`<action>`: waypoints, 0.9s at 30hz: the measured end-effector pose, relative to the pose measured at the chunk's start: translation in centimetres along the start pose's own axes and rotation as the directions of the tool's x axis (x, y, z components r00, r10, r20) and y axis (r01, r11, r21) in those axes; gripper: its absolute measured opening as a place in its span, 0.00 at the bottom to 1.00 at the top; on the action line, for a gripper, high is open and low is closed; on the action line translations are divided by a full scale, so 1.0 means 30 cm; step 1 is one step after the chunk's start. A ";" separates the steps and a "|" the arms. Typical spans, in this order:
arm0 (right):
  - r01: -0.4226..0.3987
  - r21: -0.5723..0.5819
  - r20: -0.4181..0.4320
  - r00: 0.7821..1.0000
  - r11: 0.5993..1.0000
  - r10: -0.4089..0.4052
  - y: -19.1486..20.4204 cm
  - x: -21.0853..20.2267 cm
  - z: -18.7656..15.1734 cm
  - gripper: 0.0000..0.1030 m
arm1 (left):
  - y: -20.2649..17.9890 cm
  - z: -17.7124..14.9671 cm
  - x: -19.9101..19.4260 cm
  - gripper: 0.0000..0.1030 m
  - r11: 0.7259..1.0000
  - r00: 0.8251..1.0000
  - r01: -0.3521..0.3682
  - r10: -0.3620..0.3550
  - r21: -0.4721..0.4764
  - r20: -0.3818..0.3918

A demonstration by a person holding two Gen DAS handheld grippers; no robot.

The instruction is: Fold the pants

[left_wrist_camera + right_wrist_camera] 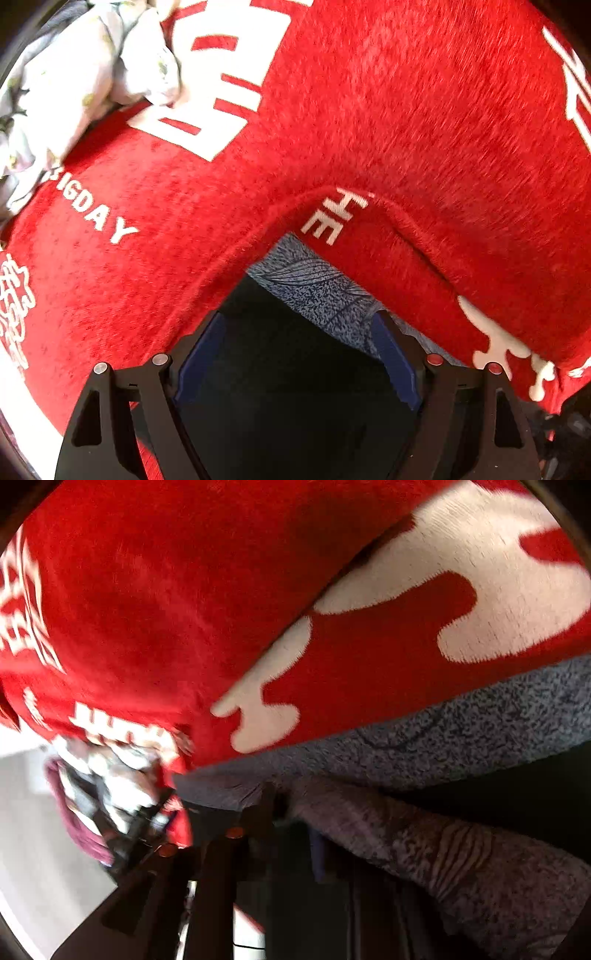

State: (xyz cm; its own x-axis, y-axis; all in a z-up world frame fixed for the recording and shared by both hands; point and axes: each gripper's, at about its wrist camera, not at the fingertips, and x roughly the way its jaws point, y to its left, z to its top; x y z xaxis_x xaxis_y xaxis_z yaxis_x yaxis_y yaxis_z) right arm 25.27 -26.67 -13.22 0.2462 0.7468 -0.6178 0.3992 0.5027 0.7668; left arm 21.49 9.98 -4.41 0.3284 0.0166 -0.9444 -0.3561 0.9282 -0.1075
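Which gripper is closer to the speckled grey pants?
Right, probably, though the view is blurred: the speckled grey pants run right up to the right gripper at its fingertips. The left gripper is open, with the fabric lying just ahead between its fingers.

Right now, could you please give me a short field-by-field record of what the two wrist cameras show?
surface: red blanket with white lettering
garment: blue-grey speckled pants, leaf print, partly beneath a red blanket fold
other cloth: white floral fabric, bunched, far left on the blanket
left hand-held gripper: open, close to the pants
right hand-held gripper: blurred; state unclear, at the pants edge
image quality: right wrist view motion-blurred
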 end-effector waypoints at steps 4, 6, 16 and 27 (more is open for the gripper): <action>-0.084 -0.086 0.015 0.996 0.993 0.085 0.066 -0.110 -0.045 0.79 | -0.083 -0.094 -0.115 0.80 0.987 1.000 0.000 0.004 0.163 -0.024; -0.069 -0.163 0.020 0.997 0.984 0.073 0.094 -0.184 -0.096 0.79 | -0.155 -0.180 -0.159 0.80 0.965 0.996 0.057 -0.038 0.255 -0.079; 0.080 0.004 0.186 0.979 0.997 -0.079 -0.232 -0.613 -0.485 0.79 | -0.706 -0.722 -0.243 0.80 0.723 0.833 0.510 -0.280 0.466 -0.478; 0.063 0.380 0.350 0.914 0.923 -0.207 -0.708 -0.785 -1.036 0.79 | -1.031 -1.096 -0.226 0.80 0.535 0.743 0.642 -0.255 0.550 -0.619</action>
State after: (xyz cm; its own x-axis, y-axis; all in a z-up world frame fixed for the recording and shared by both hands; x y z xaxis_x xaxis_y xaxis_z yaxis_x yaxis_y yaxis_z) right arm -16.45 -41.41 -9.53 0.4520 0.4258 -0.7839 0.7197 0.3450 0.6024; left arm 1.50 -31.06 -4.90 -0.2061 -0.4546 -0.8665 0.5014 0.7114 -0.4925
